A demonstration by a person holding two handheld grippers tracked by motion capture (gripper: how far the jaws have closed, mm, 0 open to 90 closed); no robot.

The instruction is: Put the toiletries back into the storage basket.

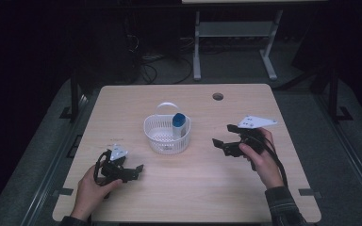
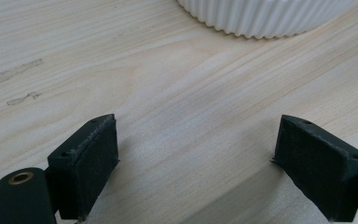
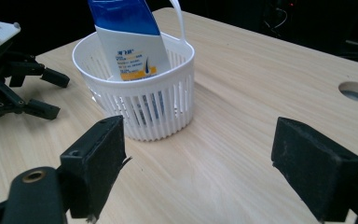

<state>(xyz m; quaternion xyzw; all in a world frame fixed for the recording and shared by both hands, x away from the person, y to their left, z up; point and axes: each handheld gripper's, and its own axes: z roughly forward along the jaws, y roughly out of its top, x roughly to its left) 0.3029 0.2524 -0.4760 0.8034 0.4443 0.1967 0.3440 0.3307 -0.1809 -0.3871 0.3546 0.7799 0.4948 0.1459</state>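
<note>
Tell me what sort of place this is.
Probably a lab or workshop set up for recording handling tasks. A light wooden table with a cable hole stands in a dark room, cables trail on the floor behind, and a person's hands hold the left gripper and right gripper.

Your left gripper [image 1: 134, 170] sits low near the table's [image 1: 226, 188] front left, jaws apart and empty, pointing right, with your left hand [image 1: 90, 192] behind it and the basket [image 1: 156, 134] near, up and to its right. The white basket stands about mid-table, handle raised at the back, with a bottle [image 1: 178, 125] (white body, blue cap up) leaning against its right wall. Your right gripper [image 1: 221, 135] is held right of the basket, apart from it, jaws spread and empty, pointing left at it, grey plate on top, right hand [image 1: 259, 157] gripping from behind.
</note>
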